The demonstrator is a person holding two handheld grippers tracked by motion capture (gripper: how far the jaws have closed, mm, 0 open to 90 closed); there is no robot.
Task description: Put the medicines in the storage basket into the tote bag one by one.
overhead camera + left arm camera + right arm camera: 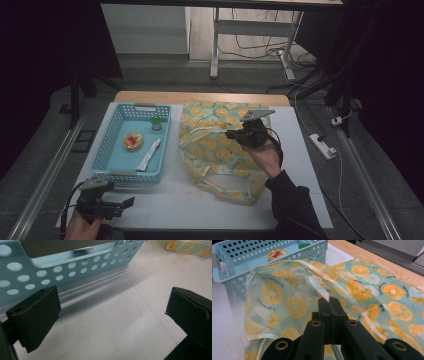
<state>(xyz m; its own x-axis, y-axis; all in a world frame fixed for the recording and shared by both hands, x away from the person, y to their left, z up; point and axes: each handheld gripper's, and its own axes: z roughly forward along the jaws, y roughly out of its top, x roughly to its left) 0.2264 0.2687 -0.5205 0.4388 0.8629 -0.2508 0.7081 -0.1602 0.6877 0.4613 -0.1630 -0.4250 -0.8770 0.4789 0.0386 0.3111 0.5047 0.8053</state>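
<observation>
At the left of the white surface point(200, 200), a pale blue perforated basket point(112, 145) is seen, its long axis running away from the person; a round tin point(133, 141), a green-capped jar point(157, 123) and a white sachet point(149, 154) lie in it. Just before its near wall, the left gripper point(125, 204) is held with fingers point(35, 315) wide apart and nothing between them. To the right, an orange-print fabric bag point(215, 145) lies flat, lengthwise front to back, handles nearest the person. The room beyond is dim, with cables on the floor. The right gripper point(329, 305) is closed on the bag's pale trim.
</observation>
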